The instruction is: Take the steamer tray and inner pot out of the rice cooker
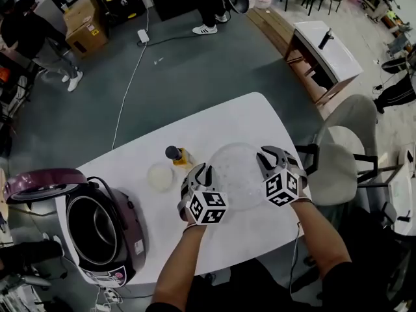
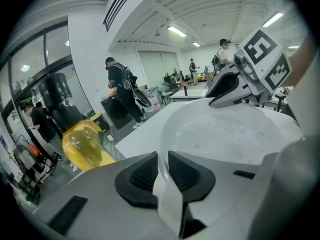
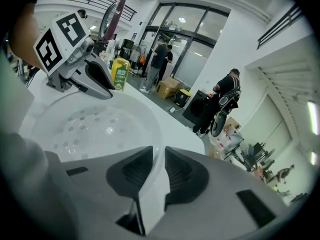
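A translucent white steamer tray (image 1: 235,174) with small holes is over the right part of the white table (image 1: 143,161); I cannot tell whether it rests on it. My left gripper (image 1: 201,172) is shut on its left rim (image 2: 161,160). On the opposite rim (image 3: 156,160) my right gripper (image 1: 269,156) is shut too. The tray's perforated floor (image 3: 85,124) shows in the right gripper view. At the table's left end stands the maroon rice cooker (image 1: 127,239), lid (image 1: 42,182) up, with the inner pot (image 1: 94,225) inside.
A yellow oil bottle (image 1: 177,155) and a small white cup (image 1: 160,175) stand just left of the tray. A grey chair (image 1: 348,155) is off the table's right end. People stand far off in the room. A cable (image 1: 130,77) runs across the floor.
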Demonstrator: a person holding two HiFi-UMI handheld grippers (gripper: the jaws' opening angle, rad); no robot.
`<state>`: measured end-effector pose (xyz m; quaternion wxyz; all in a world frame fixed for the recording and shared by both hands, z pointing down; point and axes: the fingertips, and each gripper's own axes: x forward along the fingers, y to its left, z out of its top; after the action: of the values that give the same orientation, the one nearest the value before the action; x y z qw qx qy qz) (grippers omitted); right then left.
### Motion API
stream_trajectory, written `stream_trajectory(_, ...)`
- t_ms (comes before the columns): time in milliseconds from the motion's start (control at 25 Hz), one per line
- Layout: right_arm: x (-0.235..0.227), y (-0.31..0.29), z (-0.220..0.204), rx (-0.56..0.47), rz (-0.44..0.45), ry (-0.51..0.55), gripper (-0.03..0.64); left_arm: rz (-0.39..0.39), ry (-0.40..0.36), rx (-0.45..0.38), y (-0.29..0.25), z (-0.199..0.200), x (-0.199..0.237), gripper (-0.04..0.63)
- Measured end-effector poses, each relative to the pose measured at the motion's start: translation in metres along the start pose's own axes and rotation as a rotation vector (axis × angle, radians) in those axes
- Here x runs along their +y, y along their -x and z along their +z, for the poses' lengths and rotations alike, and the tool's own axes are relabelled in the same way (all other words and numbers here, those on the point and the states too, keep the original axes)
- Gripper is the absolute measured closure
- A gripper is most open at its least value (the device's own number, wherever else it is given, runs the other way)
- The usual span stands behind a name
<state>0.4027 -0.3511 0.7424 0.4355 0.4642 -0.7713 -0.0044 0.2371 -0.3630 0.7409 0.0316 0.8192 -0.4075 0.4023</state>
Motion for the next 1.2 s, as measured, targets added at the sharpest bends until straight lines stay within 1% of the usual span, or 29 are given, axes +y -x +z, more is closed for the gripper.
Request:
stream_trajectory(280, -0.008, -0.019, -0.018, -0.009, 0.034, -0.031, 0.538, -0.007, 0.063, -0.006, -0.027, -0.003, -0.007, 0.526)
stream_trajectory(320, -0.008, -0.018, -0.018, -0.017, 0.033, -0.038, 0.537, -0.013, 0.076, -0.010, -0.027, -0.003, -0.008, 0.512)
stream_trajectory(440, -0.011, -0.007, -0.005, -0.053, 0.036, -0.076, 0.445, -0.036, 0.127, -0.050, -0.013, 0.005, -0.006, 0.406)
stream_trajectory(480, -0.011, 0.002, 0.002, -0.069, 0.038, -0.089, 0.413, -0.045, 0.144, -0.073, -0.002, 0.012, -0.006, 0.389)
stream_trajectory(560, -0.010, 0.027, 0.023, -0.108, 0.039, -0.106, 0.400, -0.058, 0.175, -0.132, 0.030, 0.029, -0.007, 0.377)
stream_trajectory(640, -0.003, 0.055, 0.046, -0.147, 0.040, -0.104, 0.399, -0.066, 0.203, -0.196, 0.066, 0.045, -0.007, 0.365)
stream_trajectory(680, 0.002, 0.068, 0.058, -0.163, 0.042, -0.097, 0.386, -0.068, 0.215, -0.223, 0.084, 0.051, -0.006, 0.360)
stream_trajectory(760, 0.012, 0.092, 0.082, -0.201, 0.047, -0.085, 0.350, -0.066, 0.223, -0.272, 0.117, 0.061, 0.002, 0.333)
stream_trajectory(880, 0.026, 0.127, 0.118, -0.268, 0.051, -0.107, 0.313, -0.069, 0.228, -0.337, 0.165, 0.068, 0.016, 0.293)
stream_trajectory(960, 0.039, 0.149, 0.140, -0.317, 0.061, -0.130, 0.292, -0.079, 0.240, -0.354, 0.195, 0.064, 0.023, 0.276)
stream_trajectory(1040, 0.056, 0.169, 0.164, -0.381, 0.092, -0.177, 0.267, -0.090, 0.255, -0.350, 0.221, 0.053, 0.029, 0.225)
stream_trajectory(1120, 0.077, 0.185, 0.188, -0.457, 0.148, -0.256, 0.251, -0.099, 0.279, -0.341, 0.244, 0.038, 0.039, 0.121)
stream_trajectory(1200, 0.100, 0.198, 0.213, -0.531, 0.215, -0.355, 0.202, -0.089, 0.312, -0.348, 0.270, 0.023, 0.058, 0.098)
